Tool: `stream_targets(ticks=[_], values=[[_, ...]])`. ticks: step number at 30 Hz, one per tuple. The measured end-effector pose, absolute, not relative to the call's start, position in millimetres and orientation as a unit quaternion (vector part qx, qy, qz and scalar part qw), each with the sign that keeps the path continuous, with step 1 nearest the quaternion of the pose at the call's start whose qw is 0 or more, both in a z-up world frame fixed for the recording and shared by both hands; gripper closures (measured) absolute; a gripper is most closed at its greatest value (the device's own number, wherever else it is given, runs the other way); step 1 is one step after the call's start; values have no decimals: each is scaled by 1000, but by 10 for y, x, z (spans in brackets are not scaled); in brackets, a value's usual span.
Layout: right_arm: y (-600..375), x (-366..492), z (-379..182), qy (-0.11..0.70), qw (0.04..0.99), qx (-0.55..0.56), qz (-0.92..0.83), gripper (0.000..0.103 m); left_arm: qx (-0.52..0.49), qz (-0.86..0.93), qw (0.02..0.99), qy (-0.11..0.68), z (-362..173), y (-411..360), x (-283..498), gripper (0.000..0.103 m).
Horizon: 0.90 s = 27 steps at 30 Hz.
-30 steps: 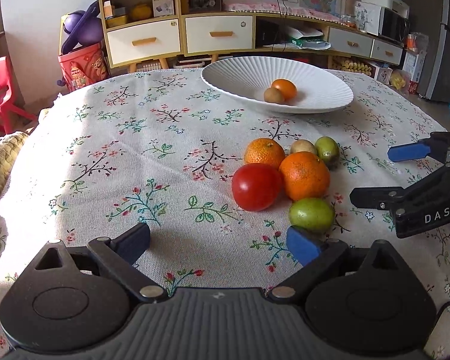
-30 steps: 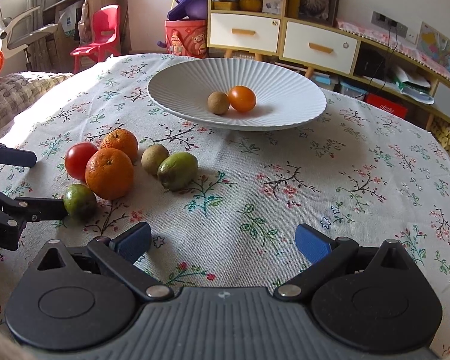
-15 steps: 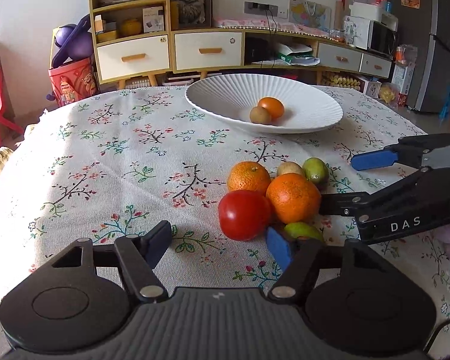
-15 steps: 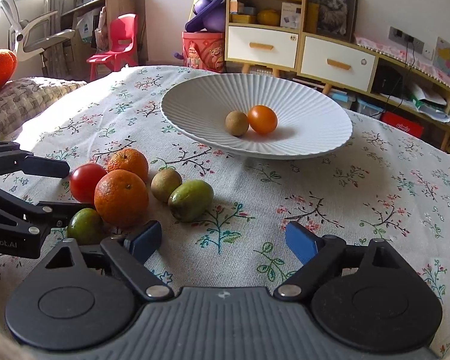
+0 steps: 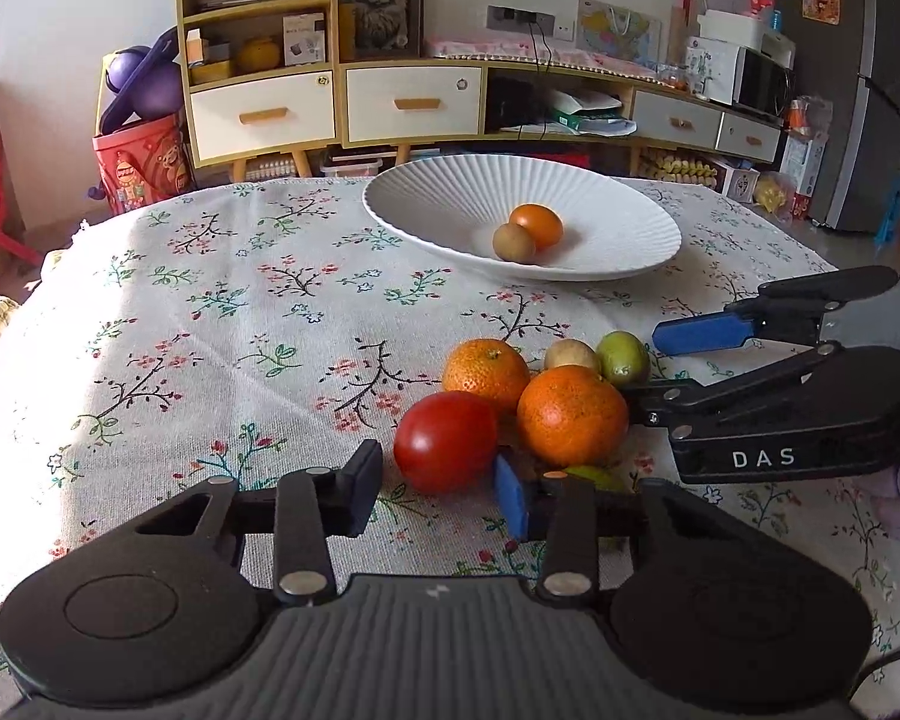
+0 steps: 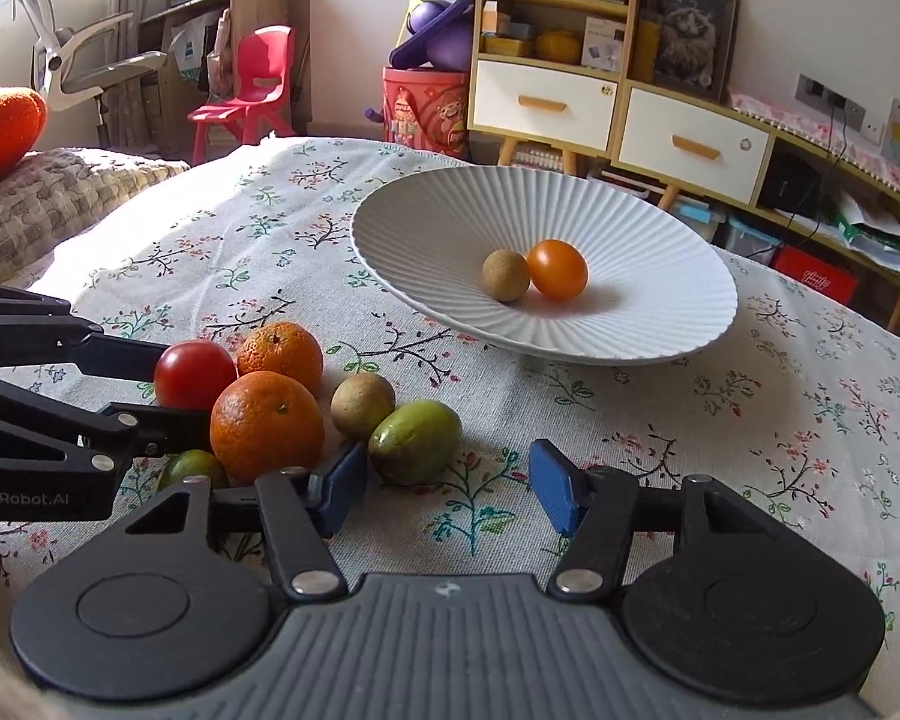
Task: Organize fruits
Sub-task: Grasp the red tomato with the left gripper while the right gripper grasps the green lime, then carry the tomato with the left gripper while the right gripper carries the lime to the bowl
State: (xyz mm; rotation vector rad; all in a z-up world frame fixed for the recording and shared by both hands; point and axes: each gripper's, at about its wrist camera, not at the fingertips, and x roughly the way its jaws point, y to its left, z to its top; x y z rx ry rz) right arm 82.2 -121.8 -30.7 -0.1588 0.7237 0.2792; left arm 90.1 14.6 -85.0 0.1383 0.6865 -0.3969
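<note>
On the flowered cloth lies a cluster of fruit: a red tomato (image 5: 447, 441), two oranges (image 5: 572, 414) (image 5: 486, 373), a small brown fruit (image 5: 570, 355), a green fruit (image 6: 414, 441) and a smaller green one (image 6: 192, 468). My left gripper (image 5: 438, 498) is closing. The tomato sits between its fingertips, and a thin gap shows at the left pad. My right gripper (image 6: 450, 489) is closing too, with the green fruit just ahead, near its left finger and untouched. The white ribbed bowl (image 5: 450, 192) holds an orange fruit (image 5: 536, 225) and a brown one (image 5: 513, 243).
The two grippers point at the cluster from opposite sides, and the right gripper (image 5: 645, 369) reaches in beside the big orange. Bare cloth lies left of the fruit. A cabinet with drawers (image 5: 411, 105), a red bucket (image 5: 141, 168) and a red chair (image 6: 252, 81) stand beyond the table.
Both grippers' jaws have narrowed a lot. The left one now brackets the tomato and the right one has drawn up to the green fruit. No fruit has moved.
</note>
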Motion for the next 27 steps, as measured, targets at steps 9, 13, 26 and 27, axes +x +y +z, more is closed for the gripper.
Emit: stream_targets(ticks=[9,13,26,27], values=[[-1217,810,-289,351,922,-78,146,69,63,-192,920,336,-837,151,909,83],[-1224,810,-278,352,921,-74,150,78,61,-192,920,337,-832,154,917,83],[-1269,781,-253,358,919,-60,154,78,52,-192,918,342,-809,186,930,84],[-1272,778,-252,358,919,-60,154,78,51,-192,918,343,-805,186,930,84]])
